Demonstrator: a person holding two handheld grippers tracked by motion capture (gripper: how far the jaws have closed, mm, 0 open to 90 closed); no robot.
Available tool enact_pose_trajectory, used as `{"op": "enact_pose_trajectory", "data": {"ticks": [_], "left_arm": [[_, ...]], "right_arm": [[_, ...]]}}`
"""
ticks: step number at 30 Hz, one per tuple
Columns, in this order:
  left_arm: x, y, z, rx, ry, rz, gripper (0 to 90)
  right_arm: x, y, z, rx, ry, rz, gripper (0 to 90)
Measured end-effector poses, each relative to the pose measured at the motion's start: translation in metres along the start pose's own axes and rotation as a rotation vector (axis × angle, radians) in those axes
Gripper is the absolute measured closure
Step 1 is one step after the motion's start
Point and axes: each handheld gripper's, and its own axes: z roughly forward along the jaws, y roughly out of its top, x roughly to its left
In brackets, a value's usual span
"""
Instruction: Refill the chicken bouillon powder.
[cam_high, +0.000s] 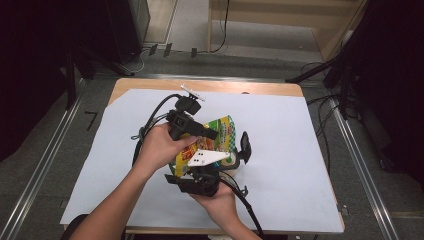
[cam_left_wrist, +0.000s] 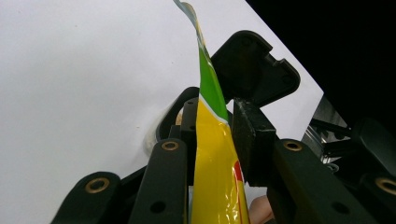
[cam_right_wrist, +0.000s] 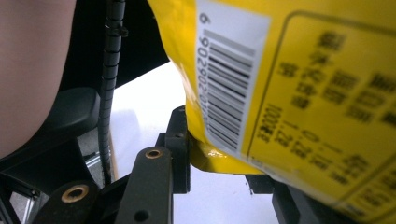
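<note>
A white sheet (cam_high: 280, 150) covers the wooden table (cam_high: 210, 86), and the work sits just left of the sheet's middle. On the left side of the work, the person's left hand (cam_high: 159, 146) holds the left gripper (cam_high: 202, 131), which reaches rightward over the sheet. In the left gripper view its two black jaws are clamped on a thin edge of the yellow and green snack bag (cam_left_wrist: 215, 154); the bag's edge stands upright between the pads and rises above them against the white sheet (cam_left_wrist: 79, 70).

The snack bag (cam_high: 220, 137) hangs between the two grippers, lifted off the sheet, with its green end toward the far side of the table.

Just below the bag, nearer the sheet's front edge, the right hand (cam_high: 220, 202) holds the right gripper (cam_high: 227, 167), with its grey three-cornered plate (cam_high: 205, 158) on top. In the right gripper view its jaws are closed on the bottom corner of the snack bag (cam_right_wrist: 299, 79), whose barcode (cam_right_wrist: 229, 88) and printed panel face the camera.
</note>
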Motion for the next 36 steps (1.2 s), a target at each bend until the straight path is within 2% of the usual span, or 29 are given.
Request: {"op": "enact_pose_trajectory", "data": {"ticks": [13,23,36], "left_arm": [[0.0027,-0.0048,-0.0057,-0.016,0.026,-0.002,75.4],[0.0042,-0.0075,-0.0081,-0.027,0.031,-0.013,75.5],[0.0040,-0.0080,-0.0095,-0.026,0.031,-0.013,75.6]], "right_arm": [[0.0002,0.0017,0.0048,0.010,0.010,-0.017,68.5],[0.0009,0.0027,0.0076,0.017,0.015,-0.029,68.5],[0.0033,0.0032,0.0076,0.010,0.023,-0.022,68.5]]}}
